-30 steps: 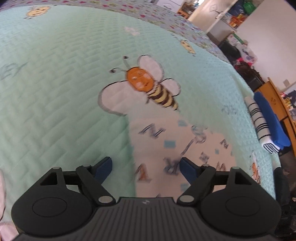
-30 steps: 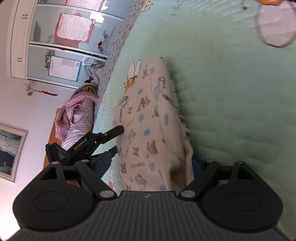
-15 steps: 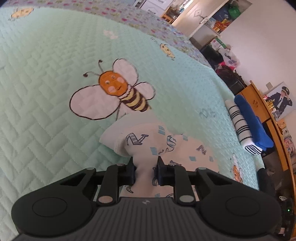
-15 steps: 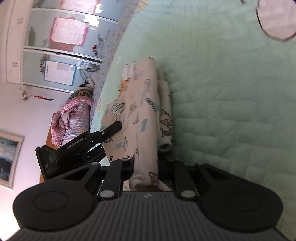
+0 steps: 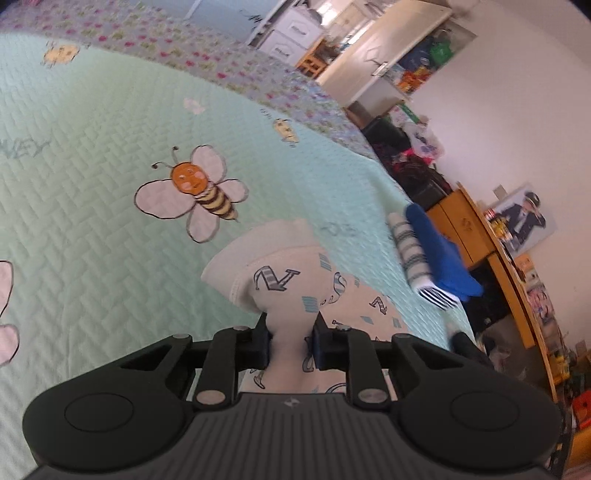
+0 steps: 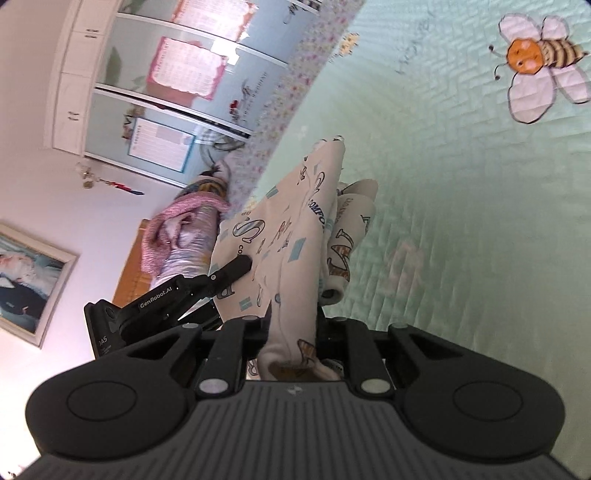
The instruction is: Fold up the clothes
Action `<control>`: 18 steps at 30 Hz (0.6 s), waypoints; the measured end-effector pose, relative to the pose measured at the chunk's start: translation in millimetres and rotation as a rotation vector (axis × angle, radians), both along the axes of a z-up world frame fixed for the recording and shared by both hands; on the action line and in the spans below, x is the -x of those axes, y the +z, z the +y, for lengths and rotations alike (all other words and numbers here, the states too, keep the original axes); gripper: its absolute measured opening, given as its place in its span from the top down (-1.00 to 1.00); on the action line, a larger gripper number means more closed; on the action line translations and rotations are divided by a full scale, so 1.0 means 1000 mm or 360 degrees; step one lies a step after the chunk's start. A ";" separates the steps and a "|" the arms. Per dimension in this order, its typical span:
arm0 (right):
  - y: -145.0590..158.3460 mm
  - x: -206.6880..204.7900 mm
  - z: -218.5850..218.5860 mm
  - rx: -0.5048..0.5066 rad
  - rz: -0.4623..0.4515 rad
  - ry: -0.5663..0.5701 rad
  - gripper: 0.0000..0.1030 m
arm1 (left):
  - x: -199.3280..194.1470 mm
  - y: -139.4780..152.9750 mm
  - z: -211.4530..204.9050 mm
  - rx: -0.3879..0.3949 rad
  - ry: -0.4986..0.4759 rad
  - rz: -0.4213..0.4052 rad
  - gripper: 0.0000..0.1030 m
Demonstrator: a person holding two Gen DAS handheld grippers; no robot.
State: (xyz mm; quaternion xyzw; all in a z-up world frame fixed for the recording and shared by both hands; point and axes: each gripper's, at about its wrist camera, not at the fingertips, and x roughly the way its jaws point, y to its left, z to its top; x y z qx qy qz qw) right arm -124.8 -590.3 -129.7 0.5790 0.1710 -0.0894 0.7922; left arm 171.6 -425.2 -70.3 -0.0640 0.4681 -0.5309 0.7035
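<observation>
Both claws pinch the same letter-print garment (image 5: 291, 295), lifted partly off the bee-print quilt (image 5: 92, 221). Left claw (image 5: 290, 338) clamps one edge; right claw (image 6: 291, 332) clamps another, w/ the cloth's long axis running fwd from it, away from the claw. Left claw shows just left of that cloth in the right view, so the grips look close together; the fold likely goes twd the orange bee (image 5: 192, 184).

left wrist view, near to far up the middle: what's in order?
Left hand-held gripper, shut on the letter-print garment → bee picture on the green quilt → floral quilt border → white drawers.
</observation>
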 end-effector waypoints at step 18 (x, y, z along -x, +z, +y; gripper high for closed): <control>0.045 0.222 0.026 0.0153 -0.0029 -0.0441 0.68 | 0.190 0.024 -0.077 0.0072 -0.0426 0.0025 0.58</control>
